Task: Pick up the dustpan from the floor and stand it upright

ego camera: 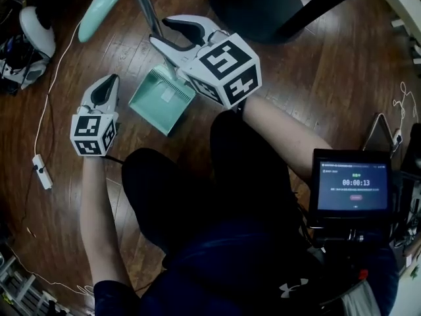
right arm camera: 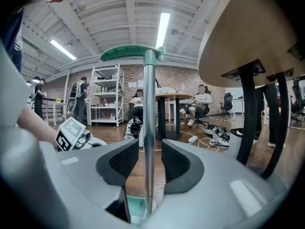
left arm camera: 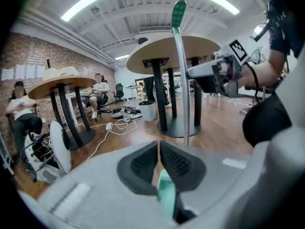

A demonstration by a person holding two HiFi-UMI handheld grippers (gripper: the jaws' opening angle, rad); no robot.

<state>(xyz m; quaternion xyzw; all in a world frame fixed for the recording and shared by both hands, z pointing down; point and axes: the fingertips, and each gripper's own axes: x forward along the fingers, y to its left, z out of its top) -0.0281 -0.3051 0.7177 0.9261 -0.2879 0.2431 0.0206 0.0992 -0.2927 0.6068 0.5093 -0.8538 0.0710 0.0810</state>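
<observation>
Dustpan sits on the wooden floor just ahead of the person's knees. Its teal pan is down on the boards, and its thin metal pole rises upright to a teal crossbar grip, so it looks to be standing as the task asks. The right gripper has its jaws apart around the pole. In the right gripper view the pole runs between the ribbed pads with a sliver of space on each side, so nothing is clamped. The left gripper hangs low beside the pan's left edge with its jaws pressed together and nothing visible between them. A teal edge shows just under them in the left gripper view, and whether it touches them cannot be told. The dustpan looks light: a thin, stiff plastic pan on a narrow, rigid tube. The tube is smooth and round and would probably slip or spin in a loose grip. Being tall over a small foot, the whole thing would likely tip at a nudge. The best hold seems to be the pole at about mid height, squeezed squarely between the ribbed pads. The crossbar grip would be the alternative. The pan's thin lip seems a poor choice, since it offers little to bite on.
</observation>
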